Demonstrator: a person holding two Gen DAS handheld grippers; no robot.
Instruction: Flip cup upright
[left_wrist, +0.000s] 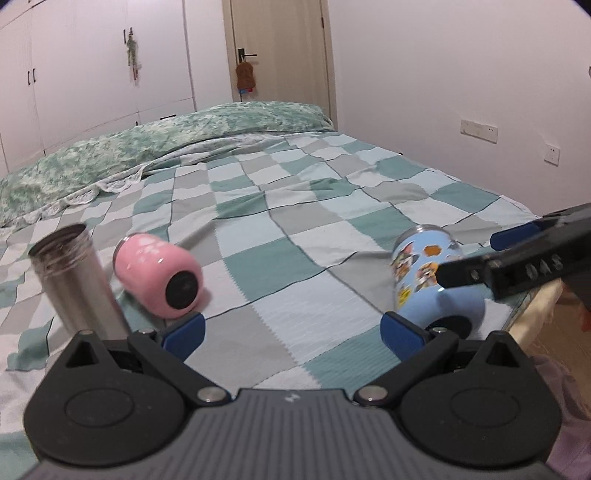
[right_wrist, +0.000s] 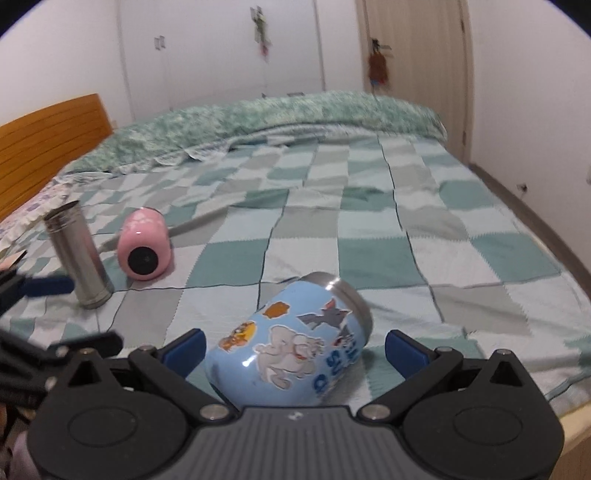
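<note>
- Blue-padded and spread wide, the right hand-held gripper has its jaws on either side of the blue cartoon cup, which lies tilted on its side near the bed's front edge, steel rim pointing away and to the right. The pads look clear of the wall on both sides, though whether the near-left pad touches it I cannot tell. Closing off-centre on that rounded, glossy body could squirt the cup out sideways.
- The bedspread is soft and wrinkled. Pressing down while clamping could sink the cup into the fabric and skew the grip, and a cup stood up on such a surface may tip straight back over.
- The cup lies close to the mattress edge, so a nudge or roll toward the near side could send it off the bed.
- The left hand-held gripper is also spread apart and holds nothing. It hangs low between the cups, and its right pad sits just beside the blue cup's base; the two tools could collide if both move in.
- Further left, the pink cup lies on its side and could roll if the bedding is tugged.
- Beside it the steel flask stands upright but leaning in view; a jolt to the mattress could topple it.
</note>
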